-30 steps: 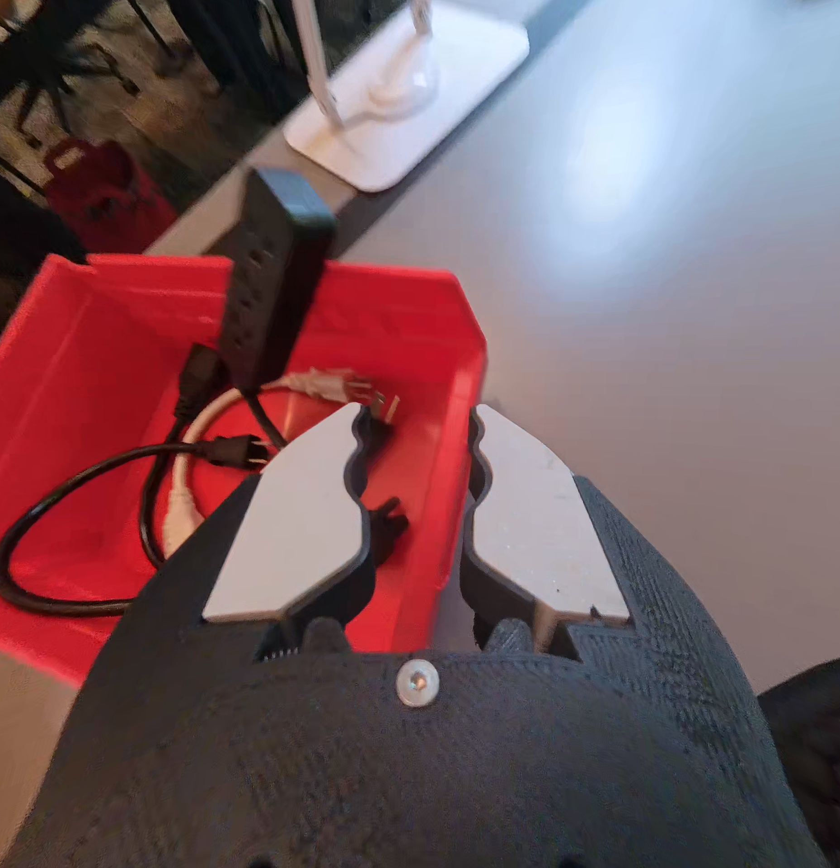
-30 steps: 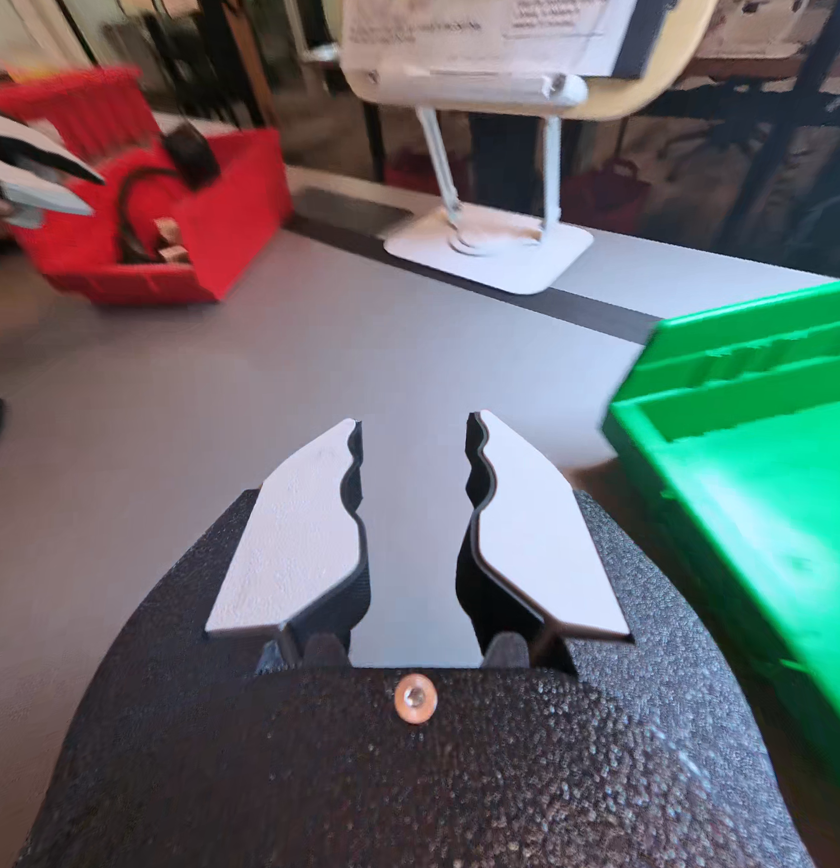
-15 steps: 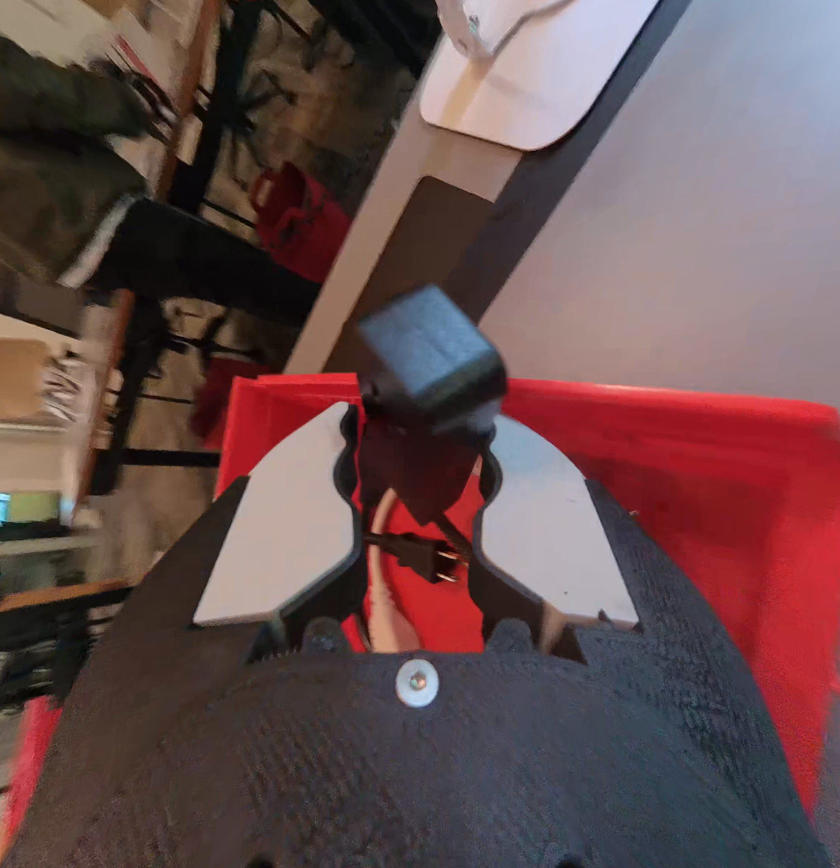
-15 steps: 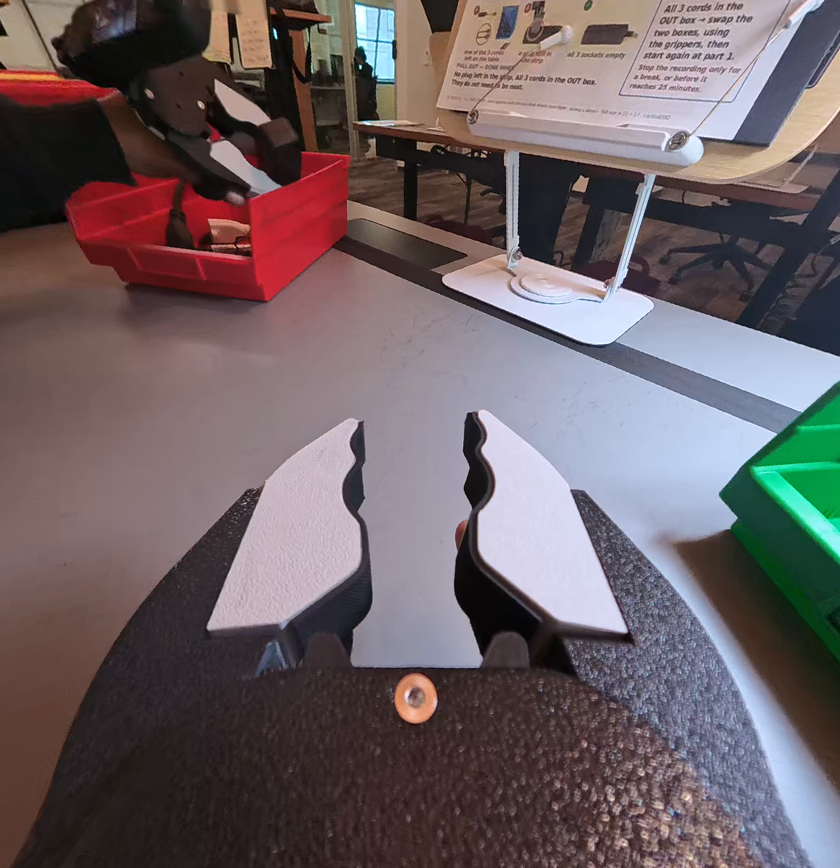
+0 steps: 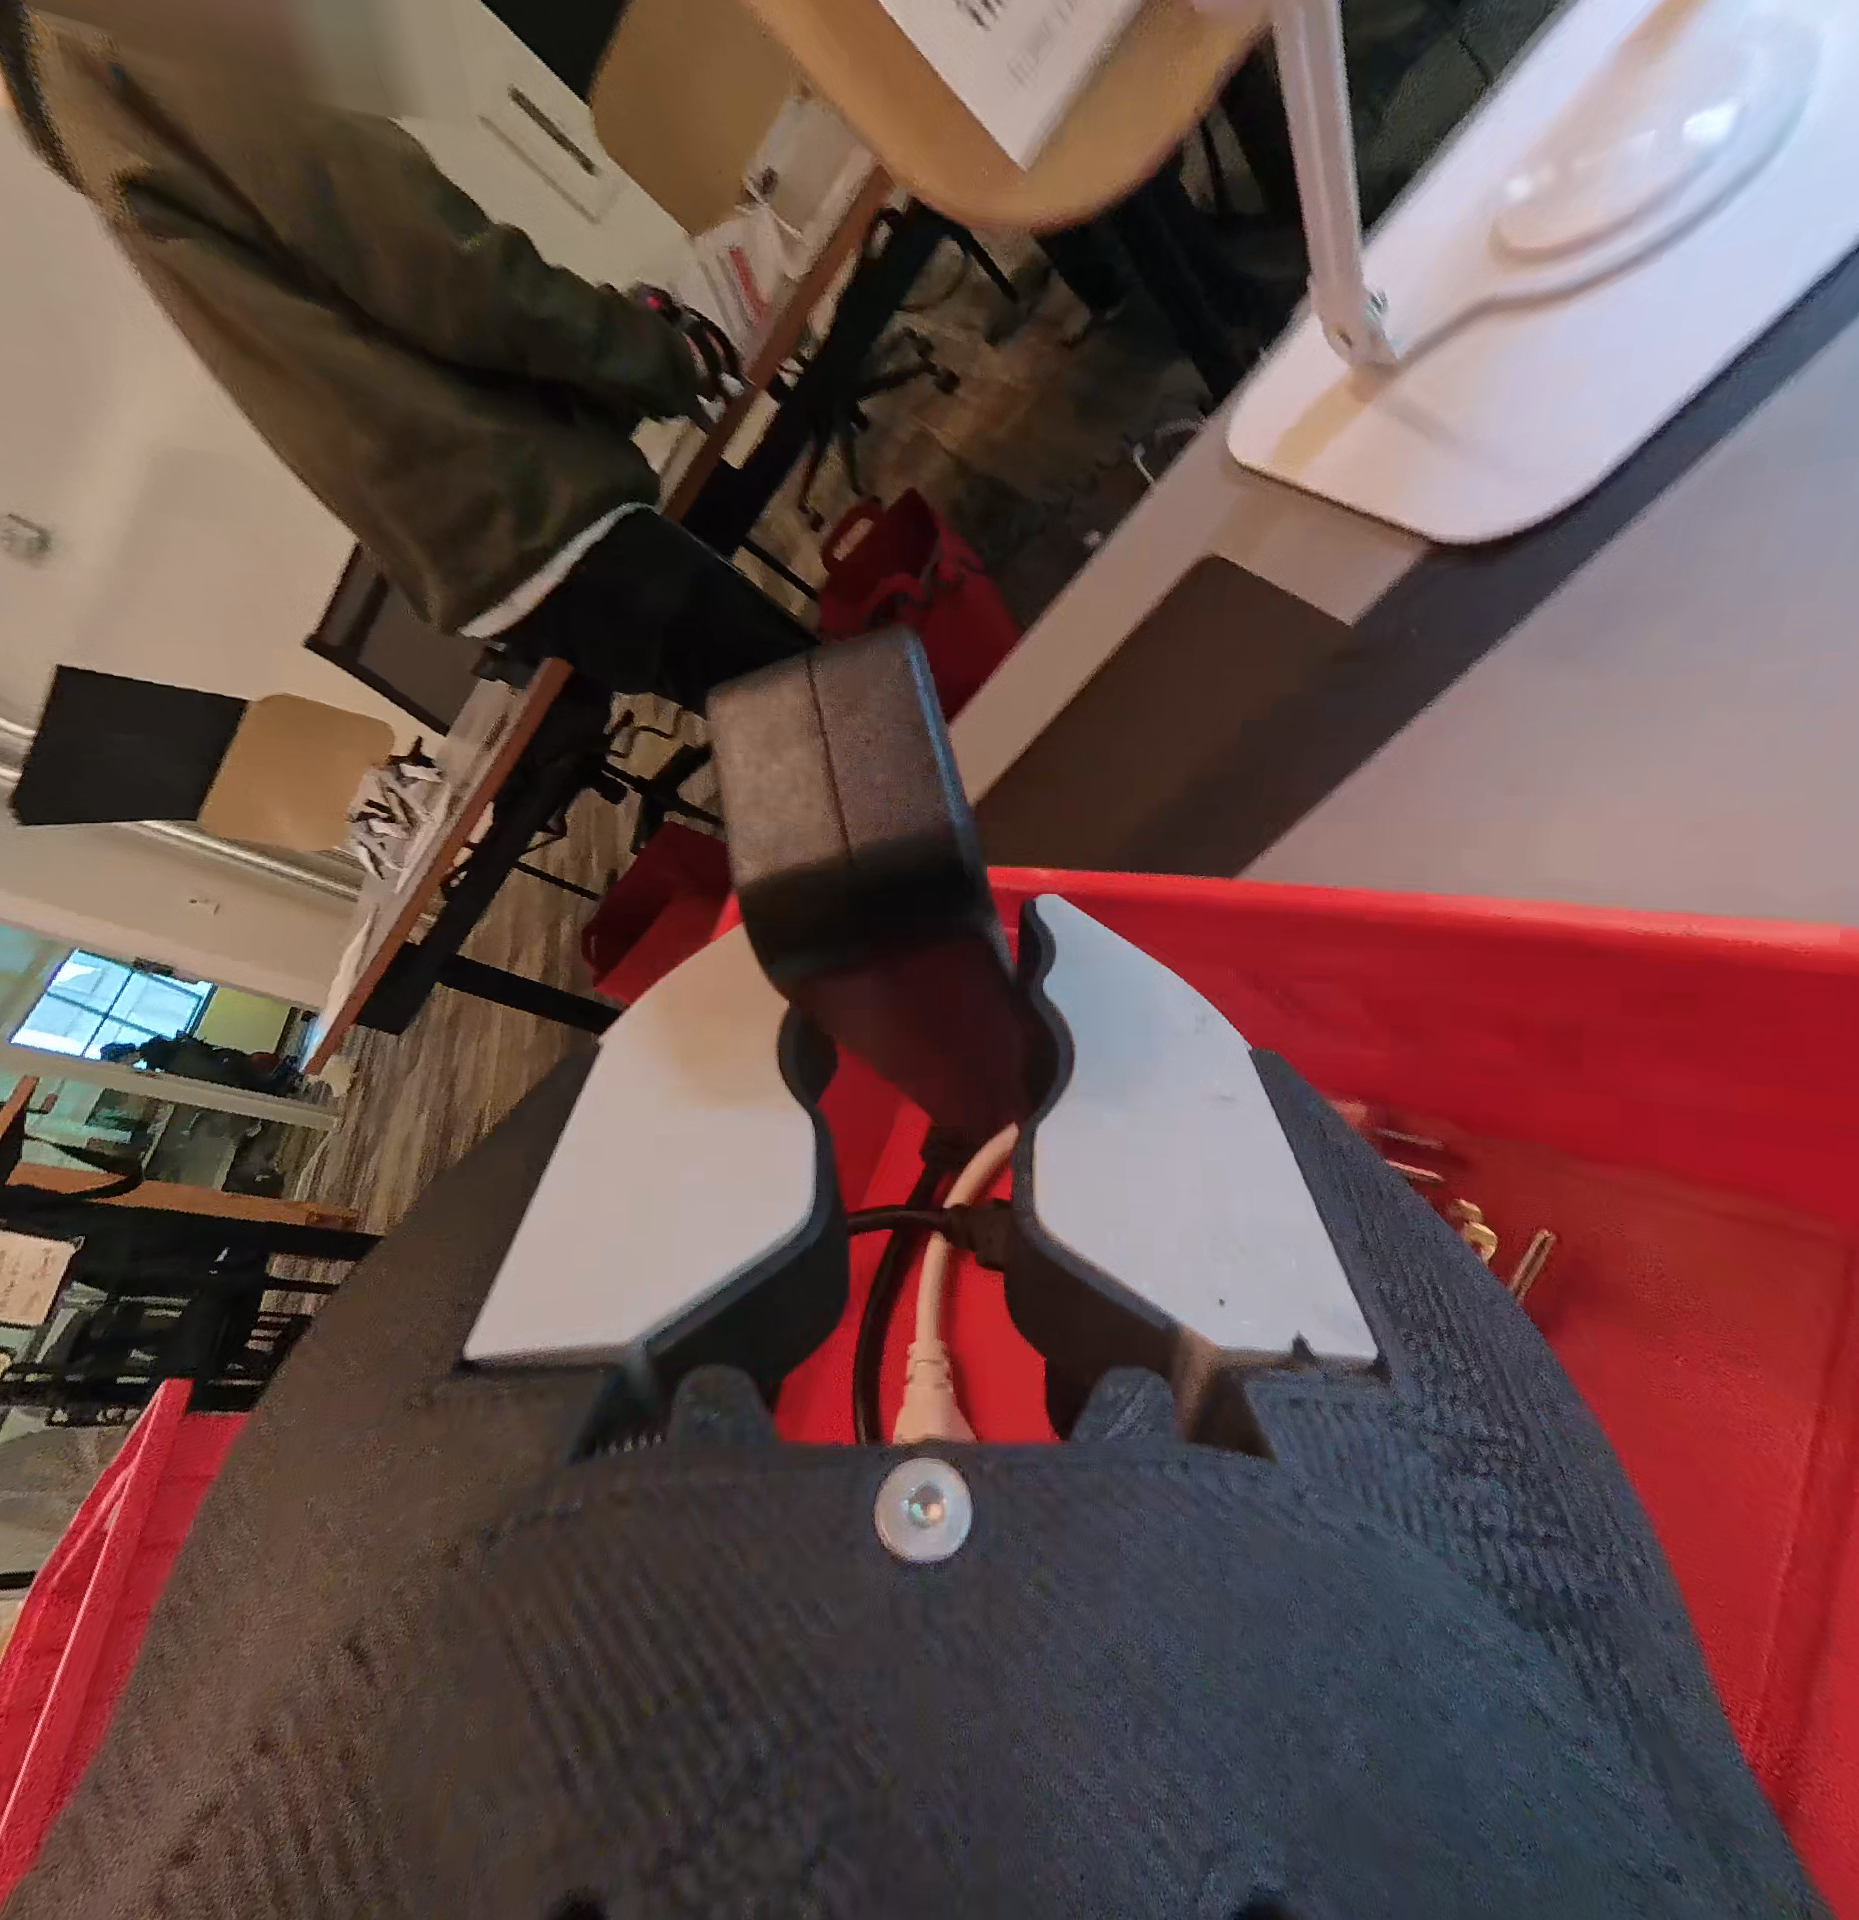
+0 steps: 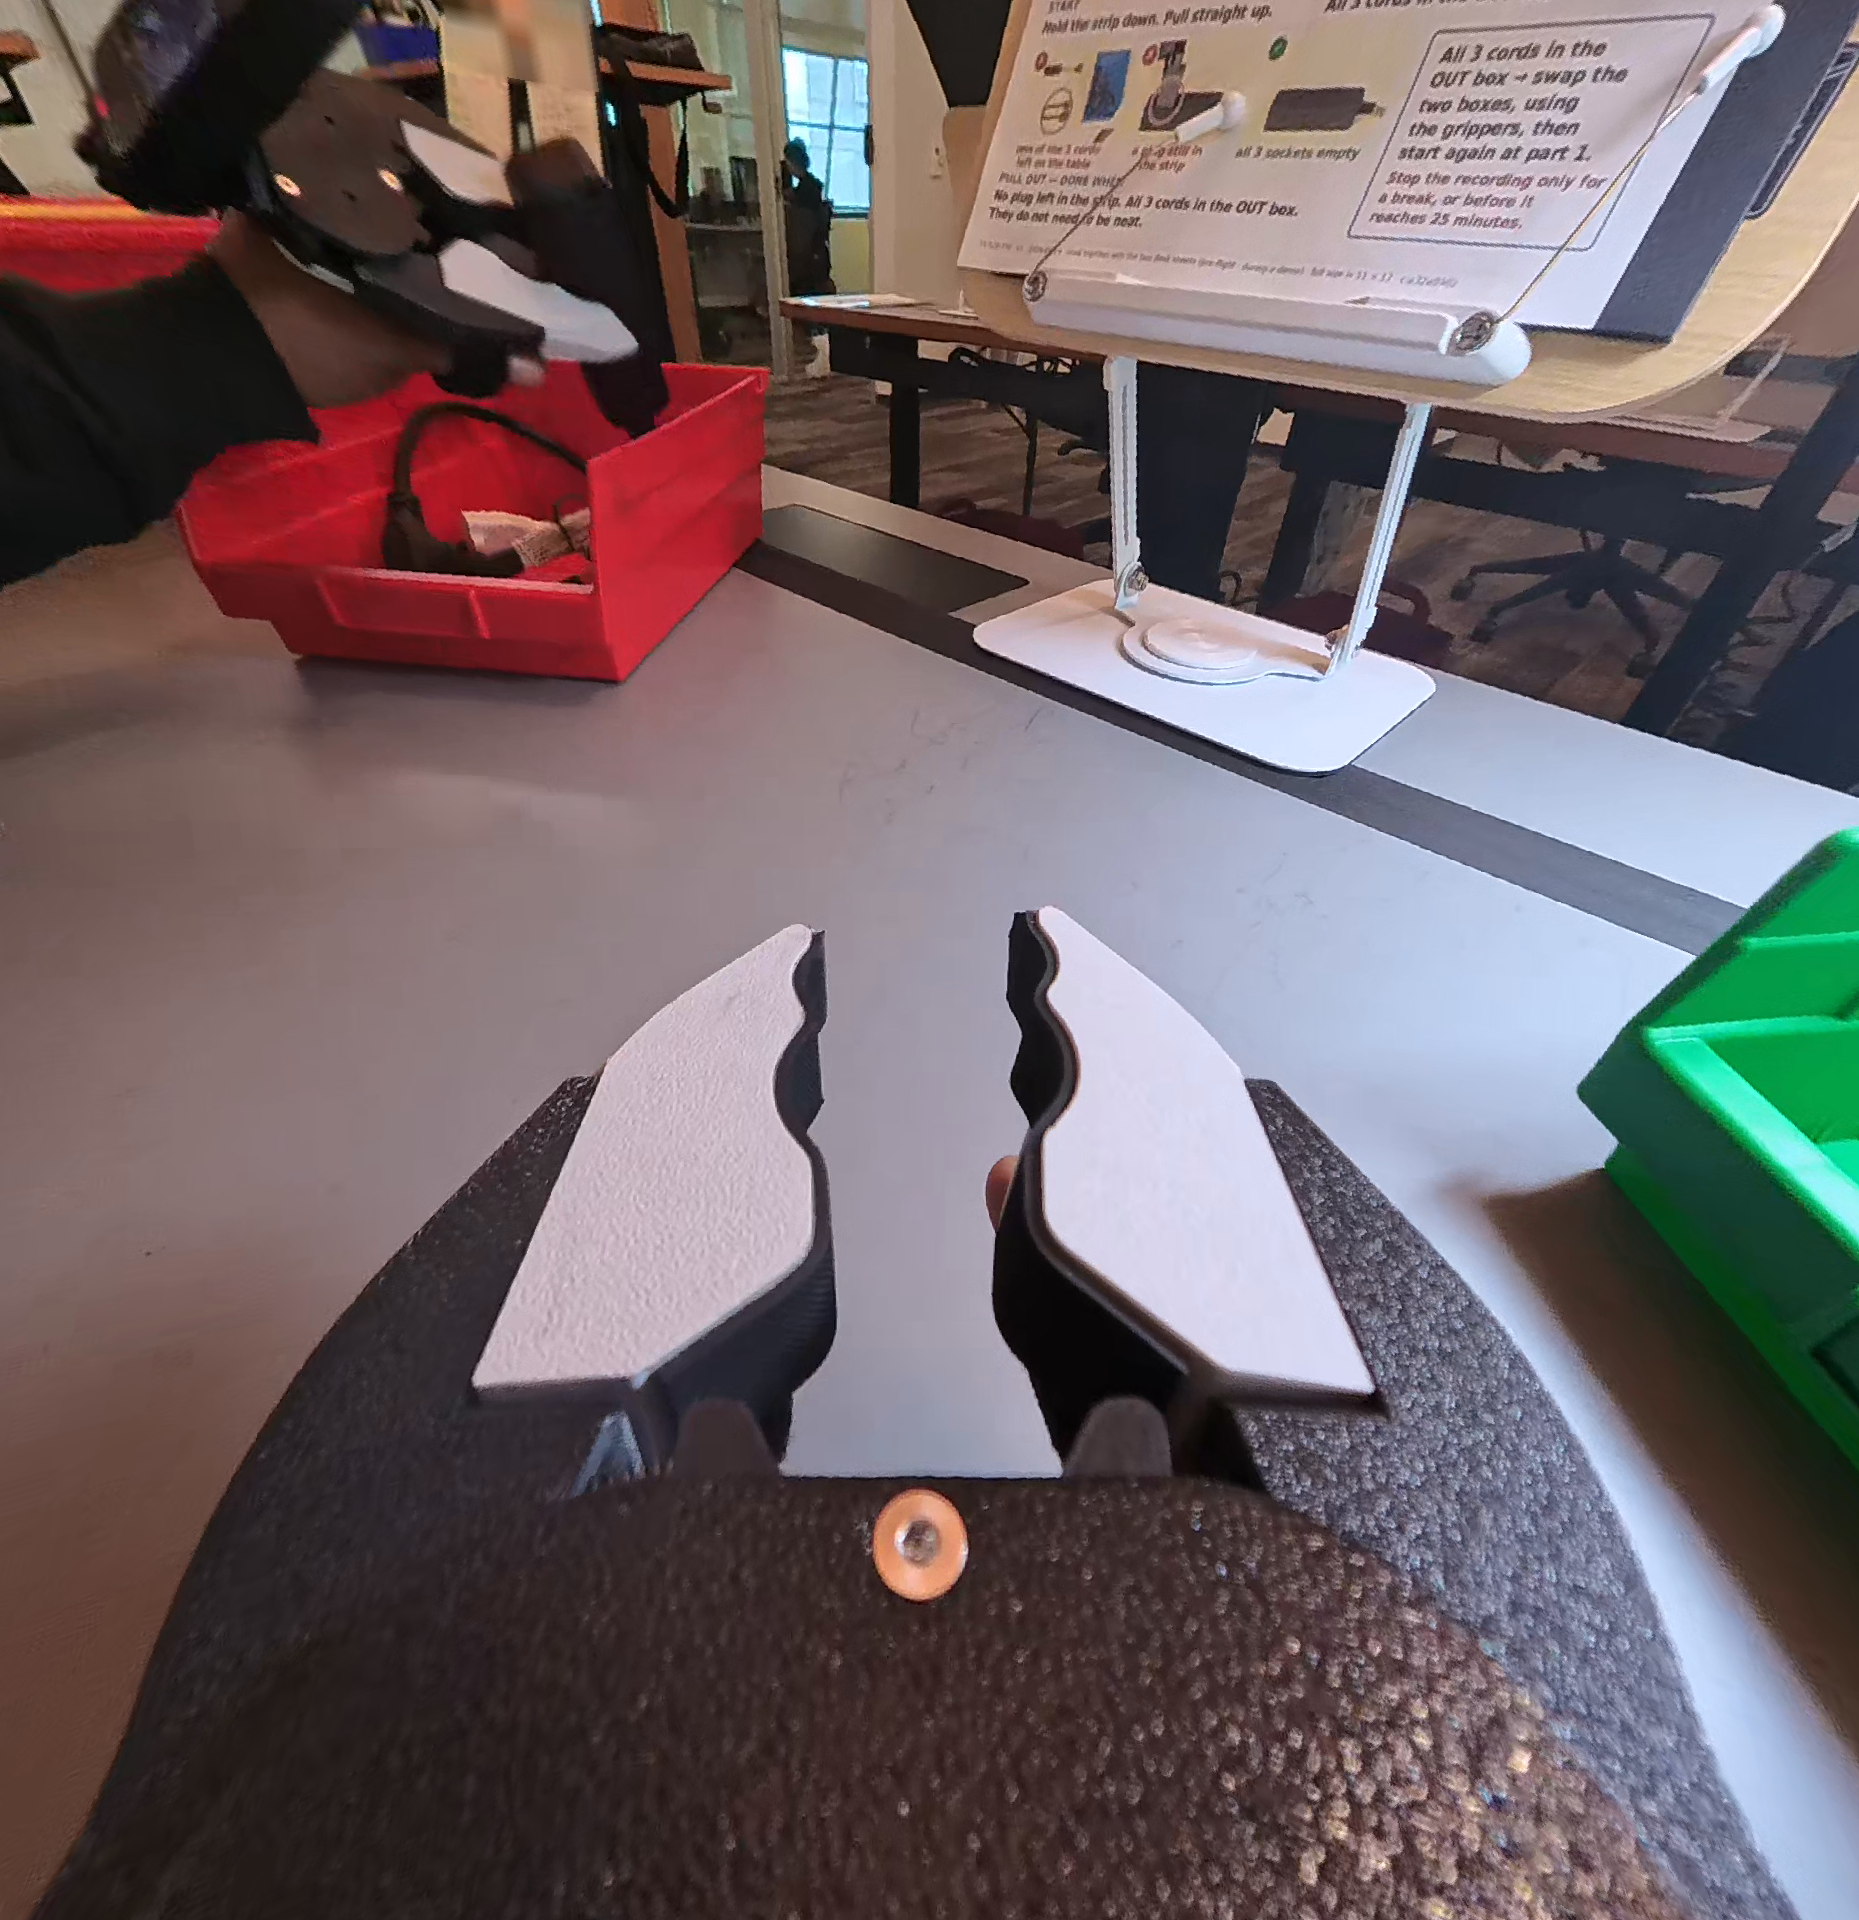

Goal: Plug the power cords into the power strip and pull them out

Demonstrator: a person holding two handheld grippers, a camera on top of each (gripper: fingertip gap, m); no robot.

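Black plastic power strip [image 5: 852, 821] pinched end-up between the left gripper [image 5: 909, 987] fingers above the red plastic bin [image 5: 1527, 997], black and white cords [image 5: 930, 1278] in the bin, right gripper [image 6: 917, 971] spread wide over the grey table [image 6: 489, 831], printed sheet on a white stand [image 6: 1216, 665].

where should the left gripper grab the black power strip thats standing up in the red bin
Grip the power strip across its narrow body just below the upper end, coming from above. It stands tilted in the red bin, upper end sticking above the rim, its cord end down among the cords. The left gripper already straddles it there; whether it has clamped is unclear.
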